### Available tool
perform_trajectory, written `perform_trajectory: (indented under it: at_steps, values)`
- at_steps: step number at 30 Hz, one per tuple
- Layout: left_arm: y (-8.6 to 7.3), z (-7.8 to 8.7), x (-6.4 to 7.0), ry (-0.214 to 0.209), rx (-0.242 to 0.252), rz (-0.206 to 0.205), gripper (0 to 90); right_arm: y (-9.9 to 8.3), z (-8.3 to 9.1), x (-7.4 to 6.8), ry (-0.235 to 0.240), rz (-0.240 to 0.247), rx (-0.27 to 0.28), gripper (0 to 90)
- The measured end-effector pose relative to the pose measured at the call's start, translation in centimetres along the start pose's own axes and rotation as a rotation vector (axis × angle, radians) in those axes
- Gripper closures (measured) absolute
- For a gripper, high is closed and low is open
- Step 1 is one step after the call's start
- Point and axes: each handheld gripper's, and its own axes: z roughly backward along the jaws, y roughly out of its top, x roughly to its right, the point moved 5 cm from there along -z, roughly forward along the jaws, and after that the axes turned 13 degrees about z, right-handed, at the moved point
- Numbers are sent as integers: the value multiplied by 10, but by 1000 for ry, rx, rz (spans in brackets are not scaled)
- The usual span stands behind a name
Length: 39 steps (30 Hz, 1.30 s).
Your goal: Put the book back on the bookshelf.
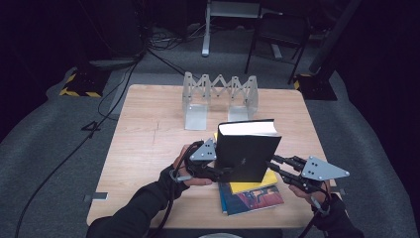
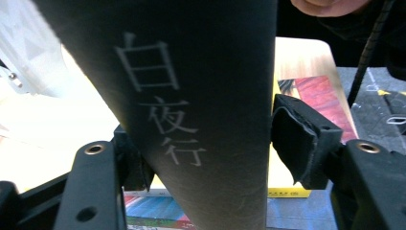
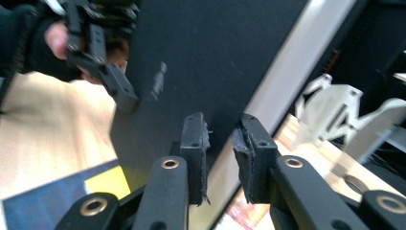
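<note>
Left tongs (image 1: 225, 172) clamp upright black book (image 1: 245, 153); right tongs (image 1: 275, 166) parted beside it; folding rack (image 1: 220, 96) behind.

the black book (image 1: 245, 153) has a matt, faintly scuffed cover with pale lettering and a white paper page edge. under it, the yellow book (image 1: 252, 186) and the blue-red book (image 1: 255, 199) look glossy. the tabletop (image 1: 148, 148) is pale grained wood. behind the black book, the bookend rack (image 1: 220, 96) looks like smooth whitish plastic. the left tool (image 2: 206, 153) has matt black pads (image 2: 297, 139), rough-edged.
</note>
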Motion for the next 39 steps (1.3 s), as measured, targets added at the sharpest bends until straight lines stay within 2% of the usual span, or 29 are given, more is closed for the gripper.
perform_trajectory:
  at_steps: [2,6,8,11,13,19,23,24,29,36,39]
  values:
    - [0,1,0,-9,1,-1,403,-3,2,2,-12,-6,-8,700]
    - [0,2,3,-23,-9,-30,442,-12,2,8,-33,-65,-38,481]
    - [0,3,5,-30,-9,-34,455,-14,-3,7,-25,-71,-55,417]
    - [0,3,6,-38,-11,-50,471,-14,-10,2,-17,-62,-68,388]
    - [0,3,7,-43,-7,-55,480,-16,-14,0,2,-73,-78,354]
    - [1,3,8,-57,-4,-56,494,-21,-23,-5,26,-94,-103,298]
    - [2,2,9,-53,3,-57,492,-23,-28,-8,38,-97,-113,298]
    - [3,2,9,-50,11,-58,488,-23,-31,-10,27,-84,-121,288]
    - [6,2,9,-55,28,-50,479,-22,-31,-12,13,-86,-120,293]
    - [18,-2,13,-67,74,-37,473,-22,-31,-13,11,-82,-121,296]
    - [25,-2,14,-68,91,-44,472,-21,-31,-13,11,-83,-121,296]
